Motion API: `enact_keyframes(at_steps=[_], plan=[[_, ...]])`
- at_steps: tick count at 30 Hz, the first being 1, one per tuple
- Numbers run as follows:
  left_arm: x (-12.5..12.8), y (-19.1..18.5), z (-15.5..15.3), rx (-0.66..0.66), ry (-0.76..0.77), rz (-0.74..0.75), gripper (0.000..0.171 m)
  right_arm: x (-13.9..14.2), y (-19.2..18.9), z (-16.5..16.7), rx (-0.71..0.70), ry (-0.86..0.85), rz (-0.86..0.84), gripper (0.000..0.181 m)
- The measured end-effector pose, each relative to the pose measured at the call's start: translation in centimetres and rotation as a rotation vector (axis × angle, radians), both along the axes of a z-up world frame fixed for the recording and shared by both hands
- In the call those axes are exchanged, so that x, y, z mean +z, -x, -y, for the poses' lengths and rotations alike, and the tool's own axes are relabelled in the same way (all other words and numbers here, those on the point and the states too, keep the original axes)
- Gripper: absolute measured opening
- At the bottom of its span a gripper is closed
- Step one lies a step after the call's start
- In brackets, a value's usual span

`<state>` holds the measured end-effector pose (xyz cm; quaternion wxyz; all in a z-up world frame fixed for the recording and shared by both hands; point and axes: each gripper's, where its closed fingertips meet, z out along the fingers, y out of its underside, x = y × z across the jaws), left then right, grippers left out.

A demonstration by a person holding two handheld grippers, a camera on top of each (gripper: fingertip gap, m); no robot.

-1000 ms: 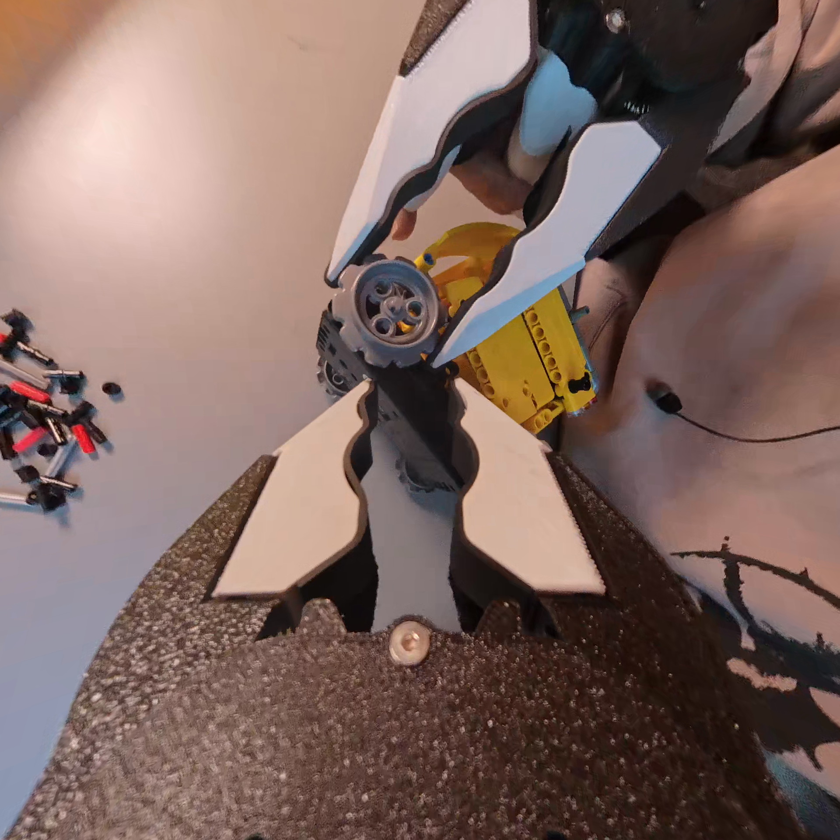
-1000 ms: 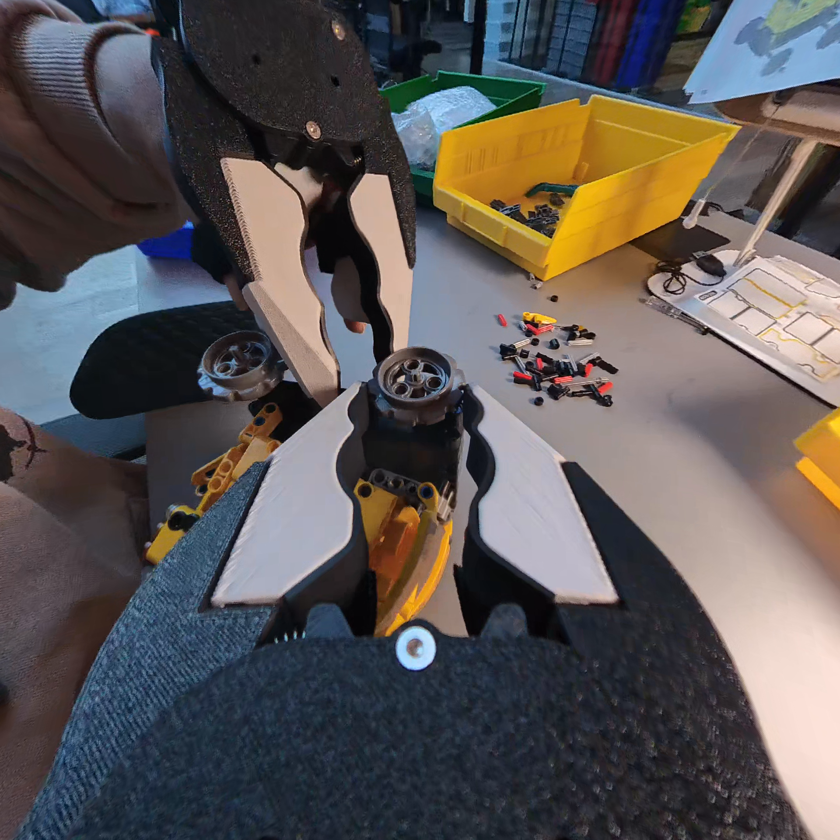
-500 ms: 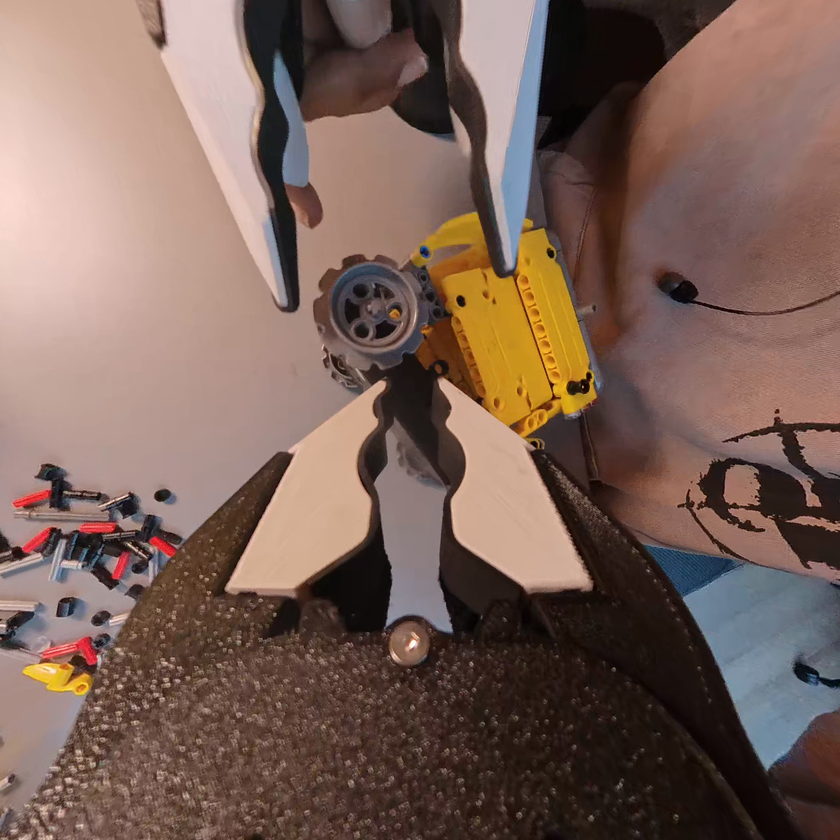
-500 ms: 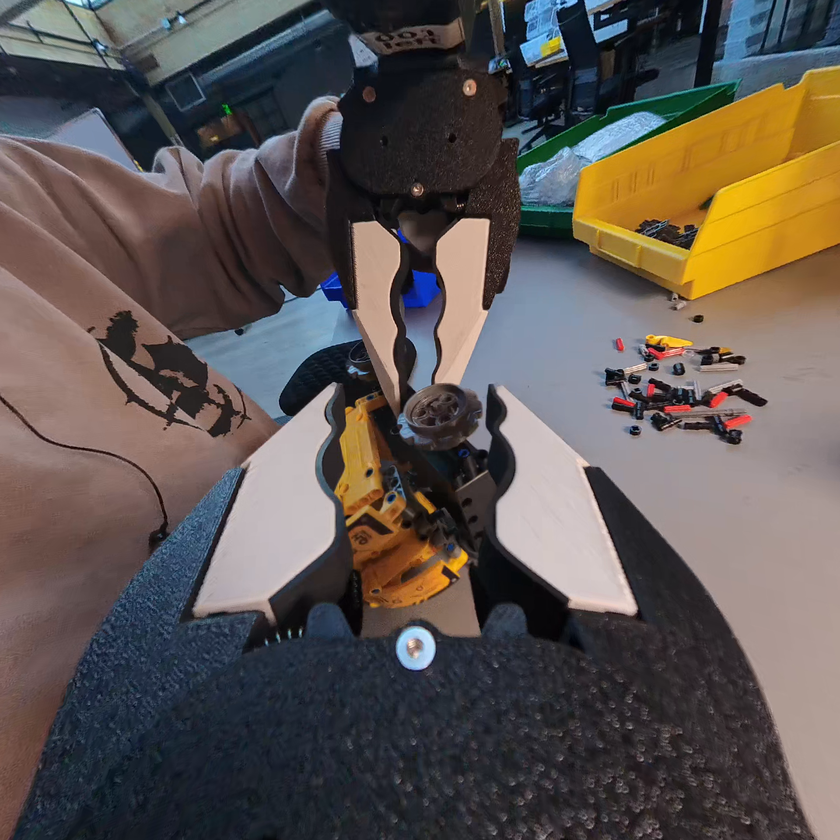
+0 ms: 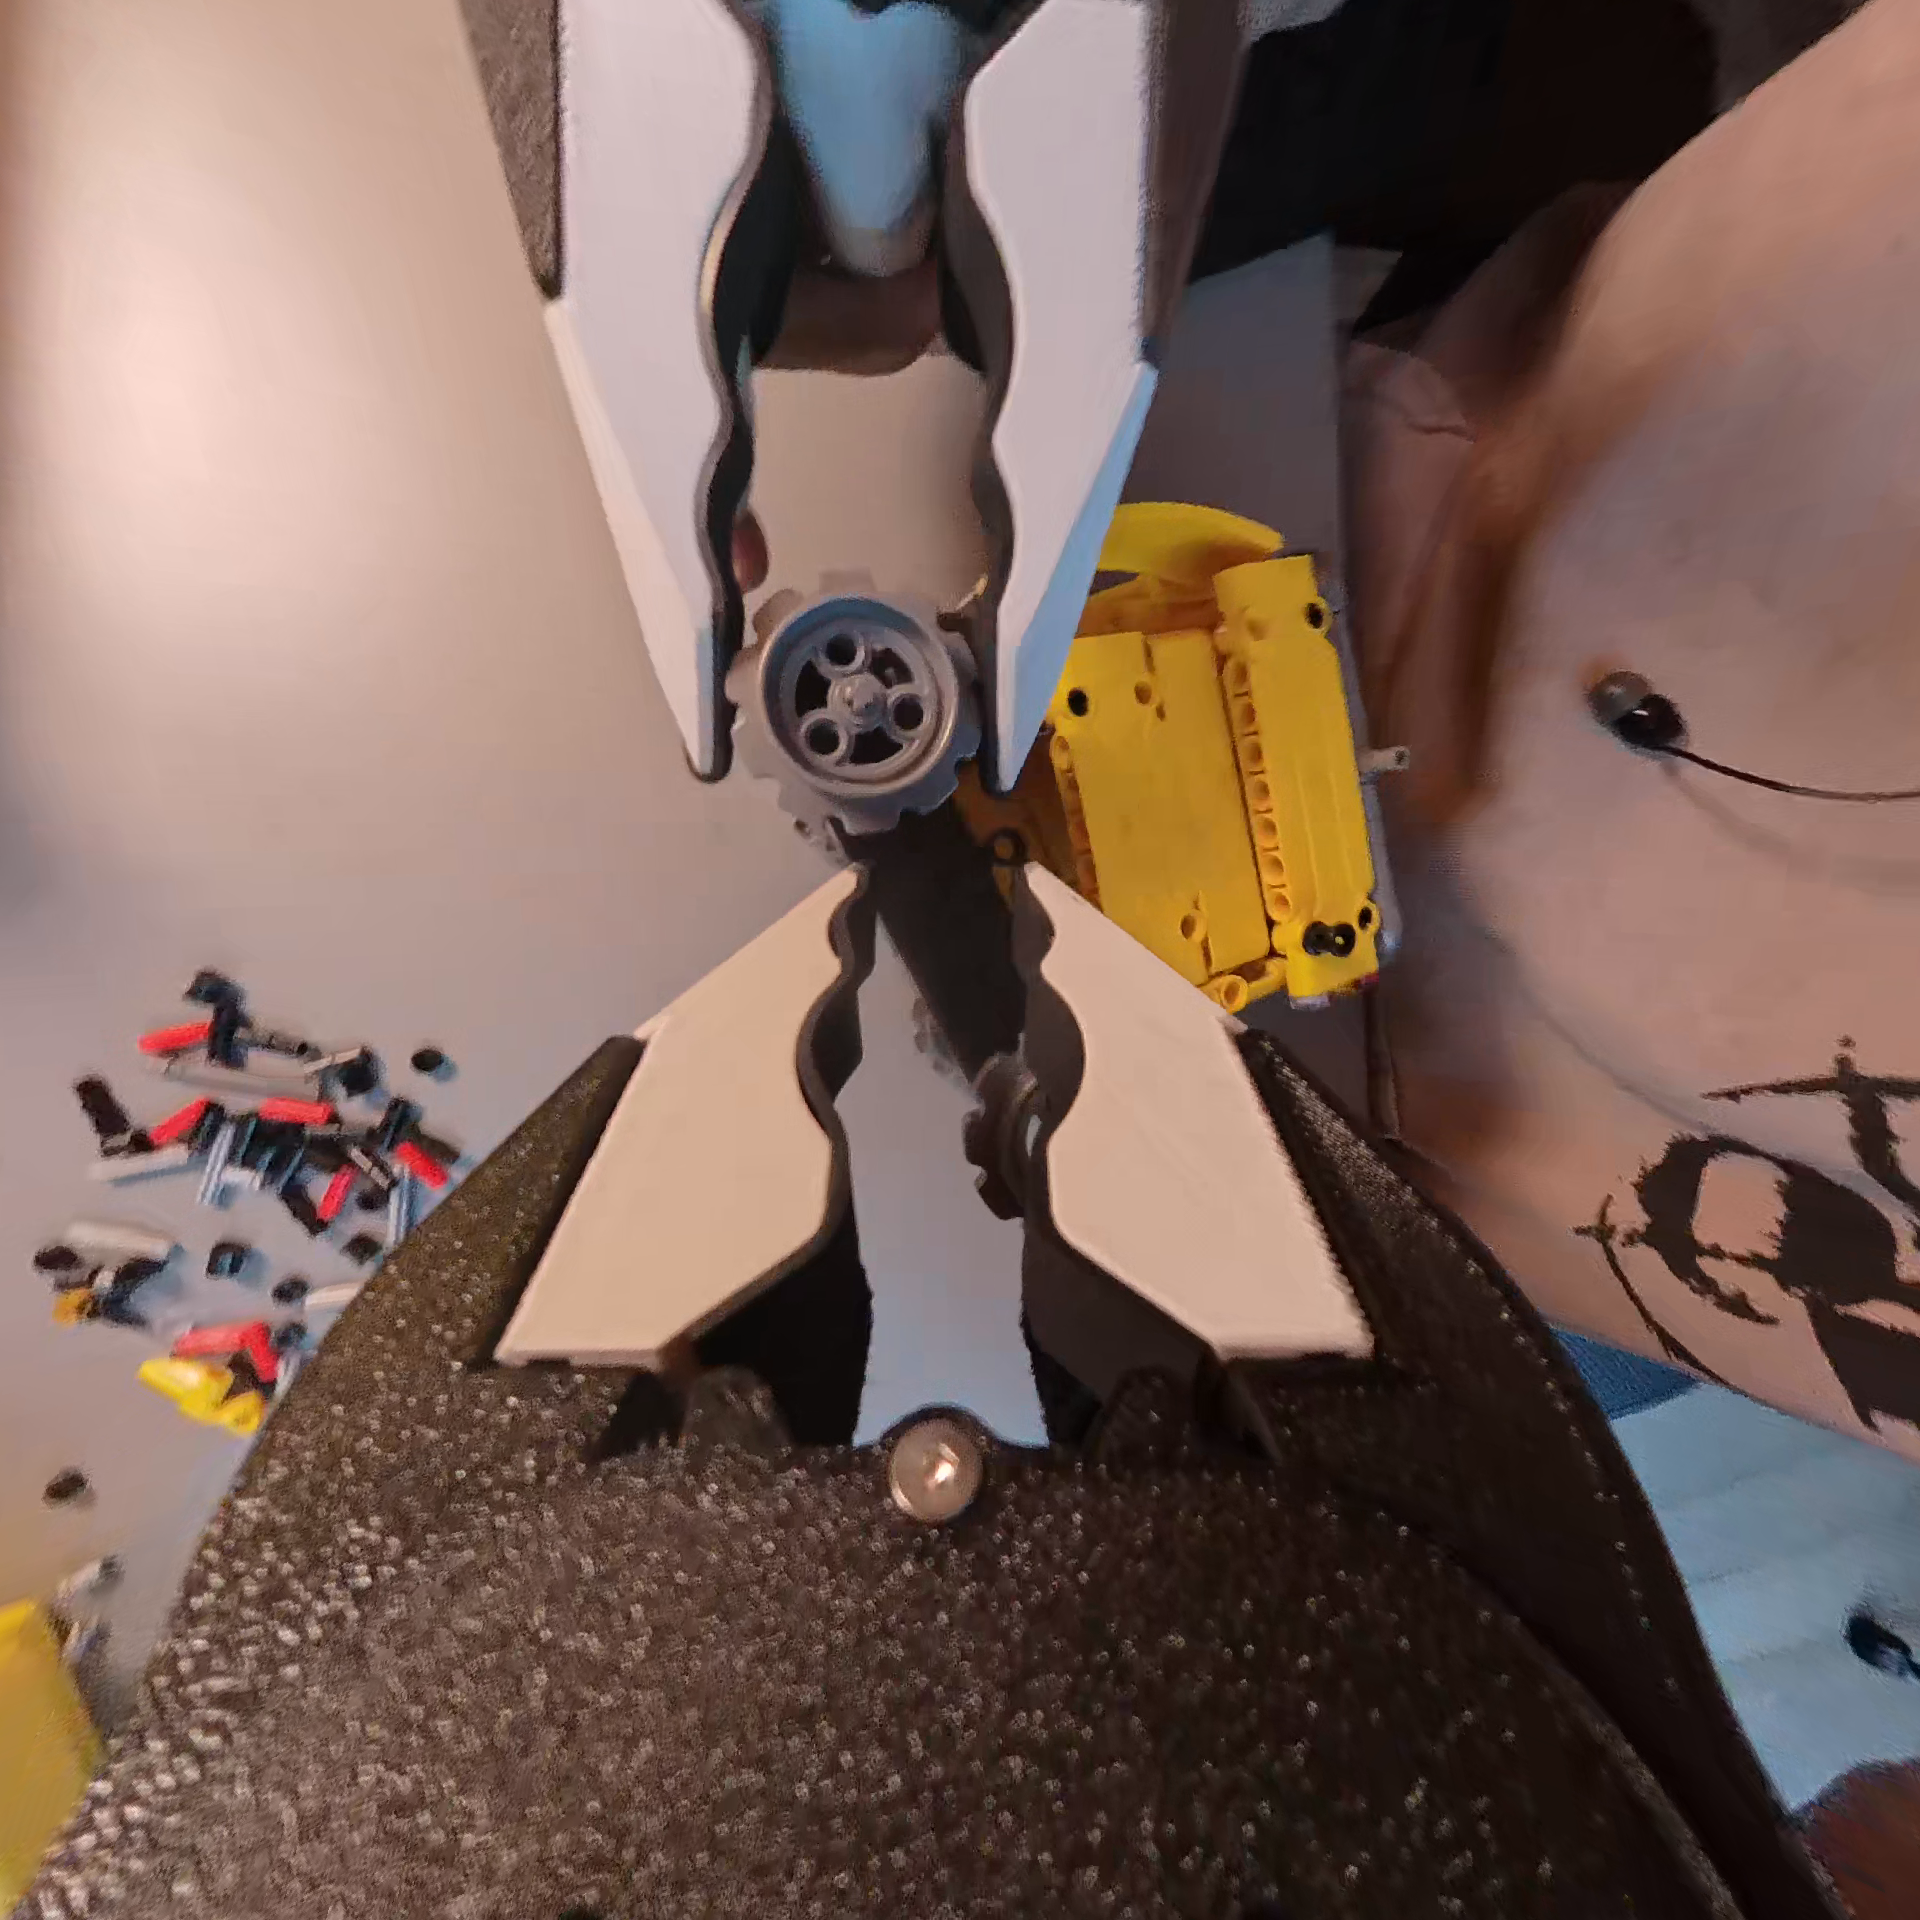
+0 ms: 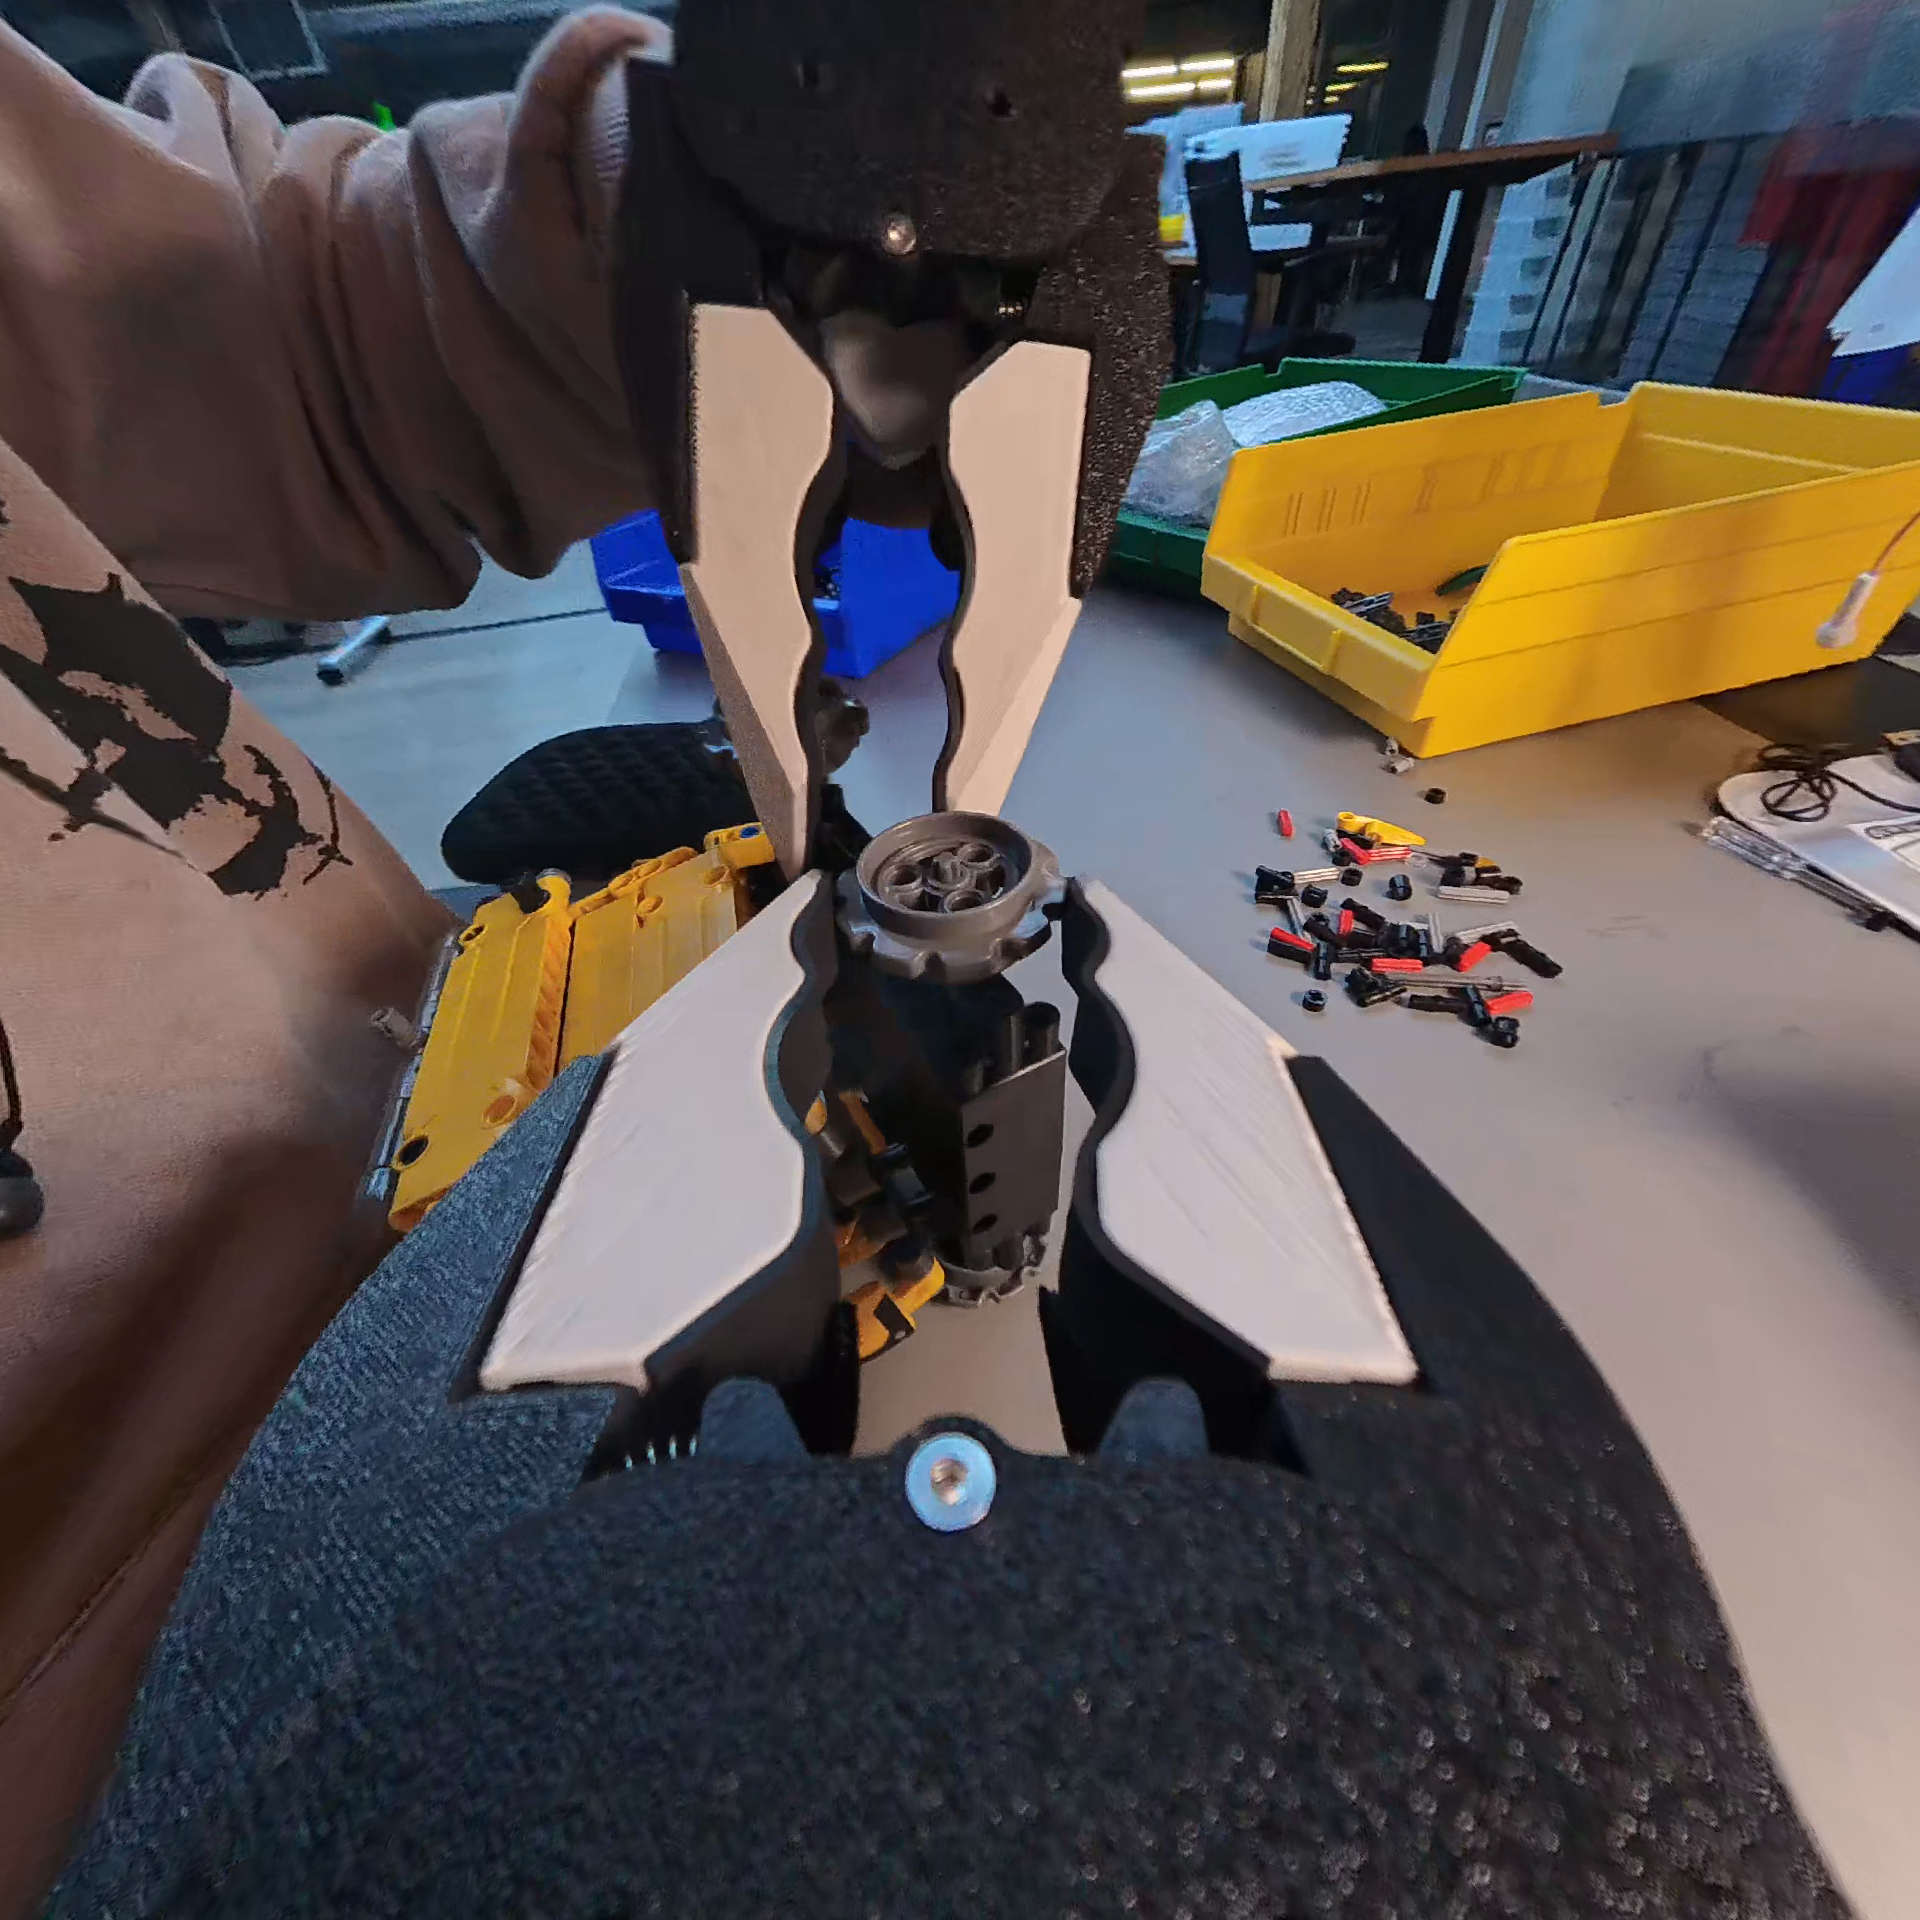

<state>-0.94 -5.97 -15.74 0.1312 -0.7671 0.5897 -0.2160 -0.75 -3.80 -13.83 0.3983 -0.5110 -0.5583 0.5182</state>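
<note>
Right wrist view: our right hand-held gripper (image 6: pixel 951 894) pinches the grey wheel (image 6: pixel 940 868), our left hand-held gripper (image 5: pixel 943 891) clamps the black frame (image 5: pixel 951 940); twisting could snap them apart.

Points the left gripper (image 5: pixel 945 894) and the right gripper (image 6: pixel 948 888) straight at each other, tip to tip and almost touching. Closes the left's pale fingers (image 5: pixel 686 1174) to a narrow gap, pressed on both sides of a dark beam (image 5: pixel 940 935). Sets the right's fingers (image 6: pixel 1226 1174) somewhat wider, one tip against each side of a grey wheel (image 5: pixel 857 717). Reaches in with the left arm from the top of the right wrist view, in a brown sleeve (image 6: pixel 312 343) that runs up to the black gripper body. Shows a little of the hand (image 5: pixel 847 322) behind the right gripper's fingers, too hidden to read its grip.
</note>
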Motion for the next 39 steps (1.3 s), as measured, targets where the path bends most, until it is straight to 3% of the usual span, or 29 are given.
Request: enact_keyframes(at_steps=[3, 10, 12, 14, 23, 31, 34, 39], plan=[[-0.1, -0.2, -0.9, 0.076, -0.092, -0.028, 0.017, 0.0, 0.1, -0.1, -0.077, 0.021, 0.0, 0.041], [-0.1, -0.2, -0.6, 0.028, -0.148, -0.177, 0.01, 0.0, -0.2, -0.3, -0.273, 0.005, 0.035, 0.04], [-0.1, -0.4, -0.6, 0.023, -0.115, -0.187, 0.011, 0.0, -0.4, -0.3, -0.273, -0.007, 0.043, 0.04], [0.1, -0.3, -0.1, 0.017, -0.042, -0.189, 0.028, -0.1, -0.5, -0.6, -0.28, 0.013, 0.046, 0.04], [-0.9, -0.2, -1.3, 0.0, -0.091, -0.237, 0.029, -0.1, -0.6, -1.6, -0.392, 0.038, 0.046, 0.041], [-0.9, -0.5, -1.1, -0.126, -0.108, -0.15, 0.025, 0.7, -1.2, -0.6, -0.088, 0.054, -0.053, 0.045], [-0.9, -0.7, -0.8, -0.184, -0.102, -0.098, 0.024, 0.2, -0.7, 0.1, -0.004, -0.025, -0.026, 0.048], [-0.8, -0.7, -0.8, -0.16, -0.089, -0.061, 0.025, 0.1, 0.0, 0.2, 0.039, -0.029, -0.06, 0.045]])
